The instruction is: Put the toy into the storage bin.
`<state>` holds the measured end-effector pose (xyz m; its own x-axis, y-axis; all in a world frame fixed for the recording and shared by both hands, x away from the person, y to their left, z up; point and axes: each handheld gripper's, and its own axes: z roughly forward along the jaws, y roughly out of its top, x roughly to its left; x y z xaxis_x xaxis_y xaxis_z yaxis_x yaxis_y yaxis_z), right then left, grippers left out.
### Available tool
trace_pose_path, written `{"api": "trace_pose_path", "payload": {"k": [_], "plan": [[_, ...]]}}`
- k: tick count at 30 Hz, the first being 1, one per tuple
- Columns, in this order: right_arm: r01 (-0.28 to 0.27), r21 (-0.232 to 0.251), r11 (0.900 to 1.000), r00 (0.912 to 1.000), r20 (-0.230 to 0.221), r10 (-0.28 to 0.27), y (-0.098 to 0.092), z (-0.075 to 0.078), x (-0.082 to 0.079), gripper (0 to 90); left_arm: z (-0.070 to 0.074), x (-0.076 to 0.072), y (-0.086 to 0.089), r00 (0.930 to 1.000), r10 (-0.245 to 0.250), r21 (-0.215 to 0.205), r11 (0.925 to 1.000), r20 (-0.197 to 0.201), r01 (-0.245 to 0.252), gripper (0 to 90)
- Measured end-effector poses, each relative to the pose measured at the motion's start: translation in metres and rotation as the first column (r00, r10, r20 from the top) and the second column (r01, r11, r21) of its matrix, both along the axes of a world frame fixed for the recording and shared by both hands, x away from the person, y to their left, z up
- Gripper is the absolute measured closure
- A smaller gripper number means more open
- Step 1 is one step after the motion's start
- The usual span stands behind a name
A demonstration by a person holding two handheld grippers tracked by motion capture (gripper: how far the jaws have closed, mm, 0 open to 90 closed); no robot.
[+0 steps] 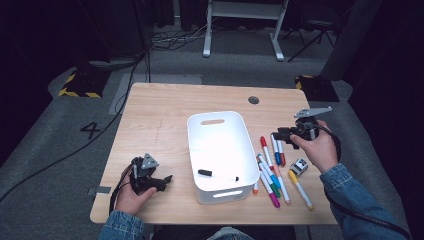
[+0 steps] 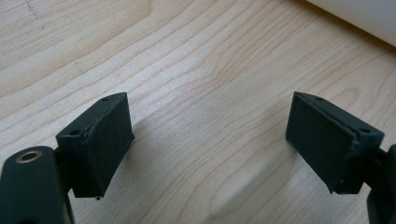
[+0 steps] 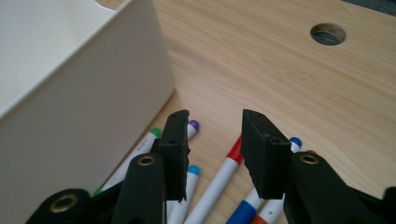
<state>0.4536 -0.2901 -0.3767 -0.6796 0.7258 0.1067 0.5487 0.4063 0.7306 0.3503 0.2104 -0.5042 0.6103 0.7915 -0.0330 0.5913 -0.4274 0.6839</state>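
The right tongs point(image 3: 212, 135) hover, parted and empty, over the markers point(image 1: 272, 170) near the tabletop's point(image 1: 160, 125) right edge beside the white bin point(image 1: 220, 150) — light, stiff, slick barrels, best pinched mid-length. The left tongs point(image 2: 208, 140) rest open — empty too.

From above we look down on the whole table point(image 1: 160, 115); our gripper views sit close, sharing its wood and the white bin point(image 3: 70, 93).

A recording lab or studio.
Black curtains, grey carpet, loose cables point(image 1: 100, 135), hazard-striped floor blocks point(image 1: 80, 82) and a taped "4" point(image 1: 91, 130) surround the worktop point(image 1: 160, 125).
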Motion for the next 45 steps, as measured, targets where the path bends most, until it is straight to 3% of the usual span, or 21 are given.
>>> {"api": "trace_pose_path", "payload": {"k": [3,7,14,17,20,25,33,36,45], "plan": [[0.016,-0.004,1.0,0.9999,-0.005,-0.016,-0.005,-0.009,0.01,60.6,0.0,0.0,0.0,1.0,-0.001,-0.001,1.0,-0.003,0.001,15.0],[0.019,-0.057,0.998,0.9996,0.022,-0.018,-0.01,-0.021,0.022,58.9,0.0,0.0,0.0,1.0,-0.001,-0.004,1.0,-0.002,0.001,15.0],[0.093,-0.116,0.989,0.9944,-0.04,-0.098,-0.018,-0.043,0.036,55.1,0.0,0.0,0.0,1.0,0.005,0.008,1.0,0.007,-0.005,15.1],[0.103,-0.122,0.987,0.9906,-0.077,-0.113,-0.021,-0.054,0.041,56.3,0.0,0.0,0.0,1.0,0.007,0.007,1.0,0.007,-0.007,15.1],[0.108,-0.161,0.981,0.9891,-0.081,-0.123,-0.021,-0.065,0.045,57.4,0.0,0.0,0.0,1.0,0.007,0.007,1.0,0.007,-0.007,15.1],[0.123,-0.184,0.975,0.9837,-0.108,-0.144,-0.021,-0.079,0.051,60.6,0.0,0.0,0.0,1.0,0.006,0.007,1.0,0.007,-0.007,15.1],[0.153,-0.237,0.959,0.9715,-0.142,-0.19,-0.023,-0.089,0.052,63.4,0.0,0.0,0.0,1.0,0.007,0.007,1.0,0.007,-0.007,15.1],[0.156,-0.24,0.958,0.9691,-0.151,-0.195,-0.023,-0.092,0.052,64.7,0.0,0.0,0.0,1.0,0.005,0.008,1.0,0.007,-0.005,15.1],[0.163,-0.273,0.948,0.97,-0.131,-0.205,-0.019,-0.097,0.054,69.4,0.0,0.0,0.0,1.0,0.007,0.007,1.0,0.007,-0.007,15.1]]}}
